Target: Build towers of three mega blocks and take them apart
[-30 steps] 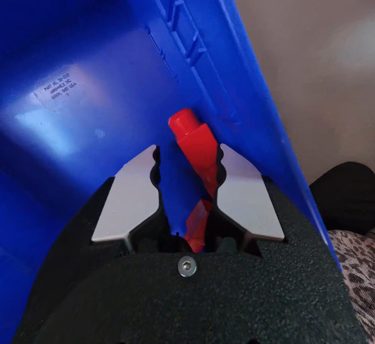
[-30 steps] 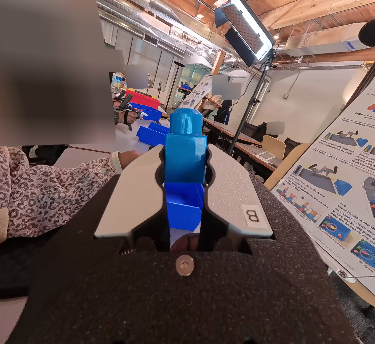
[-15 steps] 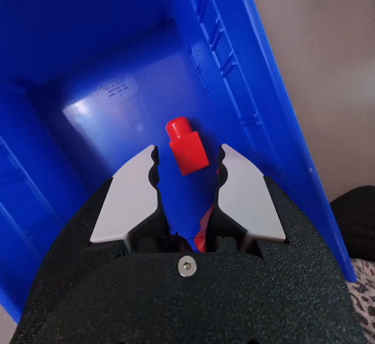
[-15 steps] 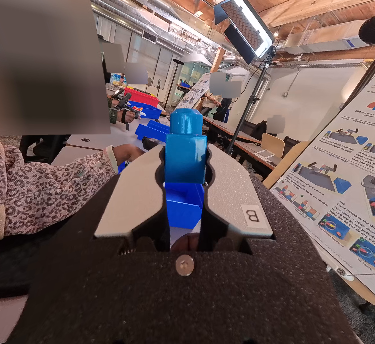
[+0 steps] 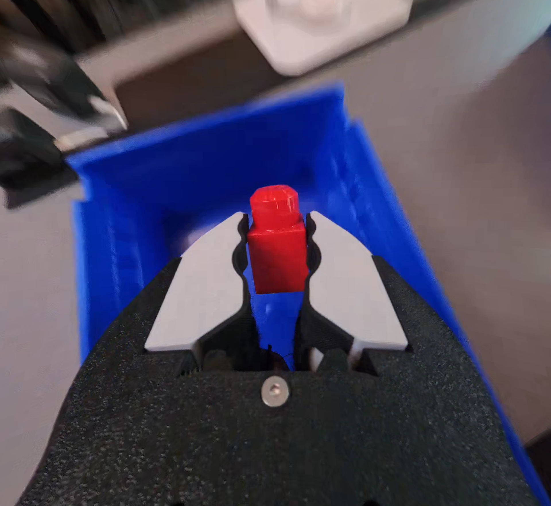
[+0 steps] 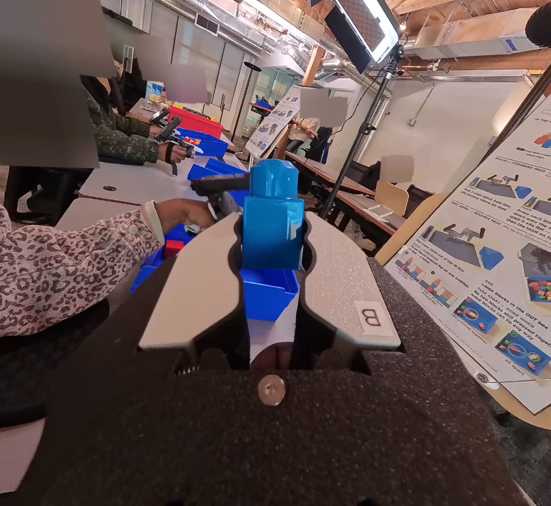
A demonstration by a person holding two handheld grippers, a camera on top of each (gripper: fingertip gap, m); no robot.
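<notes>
Up close in the left wrist view, the left gripper (image 5: 276,223) had its grey fingers (image 5: 208,277) closed against both sides of a red block (image 5: 278,256), stud pointing away from the camera. The block hung above the inside of a blue bin (image 5: 208,157), clear of the bin floor. The bin's far wall and right wall (image 5: 372,193) rose around the fingers with room on either side, more on the left than on the right. Beyond the bin lay the pale counter (image 5: 447,163), with a white stand base (image 5: 322,11) near its far edge and a dark blurred object (image 5: 35,145) touching the bin's left corner. The picture was smeared with motion.

Over in the right wrist view, the right gripper (image 6: 272,217) pinched a blue block (image 6: 272,238) between its fingers (image 6: 334,277), stud upward, held in open air above the counter (image 6: 134,181). Below and behind it sat the blue bin (image 6: 265,294), with the person's left hand (image 6: 185,217) in a leopard-print sleeve (image 6: 68,265) holding the other gripper over it; a red block (image 6: 173,246) showed there. An instruction poster (image 6: 492,268) leaned close on the right. Farther off were more blue bins (image 6: 208,169), a red bin (image 6: 193,121), another person's arm (image 6: 125,139) with a handheld gripper, a light panel (image 6: 357,11) on a stand, tables and wooden ceiling beams.
</notes>
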